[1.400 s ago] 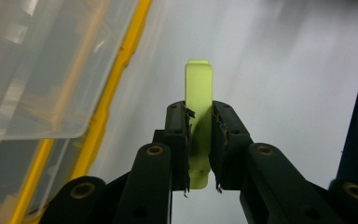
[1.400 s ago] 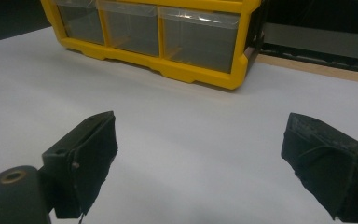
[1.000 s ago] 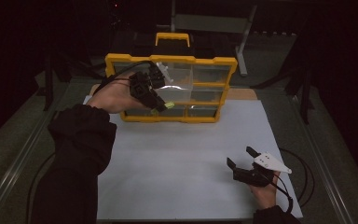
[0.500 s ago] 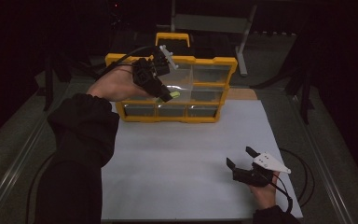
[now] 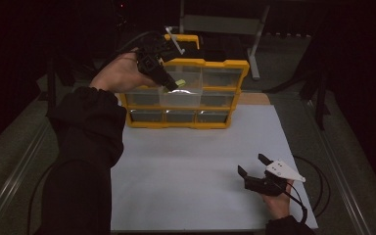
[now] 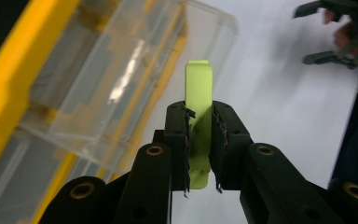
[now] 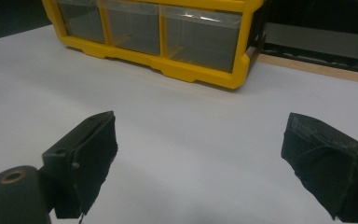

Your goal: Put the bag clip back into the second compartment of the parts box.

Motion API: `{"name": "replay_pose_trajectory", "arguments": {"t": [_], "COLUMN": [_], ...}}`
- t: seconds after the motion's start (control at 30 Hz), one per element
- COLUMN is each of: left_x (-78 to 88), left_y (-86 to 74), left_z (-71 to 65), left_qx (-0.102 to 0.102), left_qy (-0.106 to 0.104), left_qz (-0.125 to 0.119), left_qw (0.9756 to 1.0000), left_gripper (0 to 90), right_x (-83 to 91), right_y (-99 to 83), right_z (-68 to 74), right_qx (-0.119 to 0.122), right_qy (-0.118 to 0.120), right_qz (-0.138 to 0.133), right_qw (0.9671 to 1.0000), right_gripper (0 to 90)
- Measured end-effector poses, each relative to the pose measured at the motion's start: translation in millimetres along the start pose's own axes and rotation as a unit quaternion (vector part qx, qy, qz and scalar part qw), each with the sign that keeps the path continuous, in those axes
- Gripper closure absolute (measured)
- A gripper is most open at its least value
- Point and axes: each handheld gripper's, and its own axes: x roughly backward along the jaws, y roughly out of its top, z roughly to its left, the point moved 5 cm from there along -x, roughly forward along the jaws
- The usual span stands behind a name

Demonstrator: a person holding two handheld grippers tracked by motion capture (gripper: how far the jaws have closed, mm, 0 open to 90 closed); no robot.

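Observation:
My left gripper (image 5: 170,84) is shut on a flat lime-green plastic piece (image 5: 180,83) and hangs over the yellow drawer organizer (image 5: 232,66). In the left gripper view the green piece (image 6: 199,91) stands upright between the jaws of the left gripper (image 6: 199,140), just beside a clear drawer (image 6: 121,79) that is pulled out. That drawer (image 5: 178,98) sits in the organizer's middle row. Near the front of the white sheet, my right gripper (image 5: 251,164) rests open and holds nothing. Its wide-apart jaws frame bare sheet where the right gripper (image 7: 196,154) faces the organizer (image 7: 200,72).
A white sheet (image 5: 200,161) covers the table under the organizer. The organizer's bottom row of clear drawers (image 7: 200,35) is closed. A metal stand (image 5: 254,44) rises behind the organizer. Raised rails (image 5: 14,176) run along the table's sides, and a cable (image 5: 318,171) loops by the right hand.
My left hand has lifted the green piece up and farther back, from the organizer's front to above its pulled-out middle drawer. The right gripper has stayed still.

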Motion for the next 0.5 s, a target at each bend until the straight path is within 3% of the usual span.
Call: {"name": "replay_pose_trajectory", "arguments": {"t": [0.37,0.5], "left_x": [2.3,0.2], "left_y": [5.5,6.5], "left_z": [13.2,20.0], "left_qx": [0.046,0.069], "left_qy": [0.024,0.031], "left_qz": [-0.010,-0.012], "left_qw": [0.9986,0.9971], "left_gripper": [78.8,78.8], "right_x": [-0.5,-0.3], "right_y": [-0.3,-0.2], "right_z": [0.2,0.3], "right_qx": [-0.002,-0.001], "right_qy": [0.000,0.000], "right_qz": [0.001,0.001], "right_qw": [1.0000,1.0000], "right_gripper": [10.2,10.2]}}
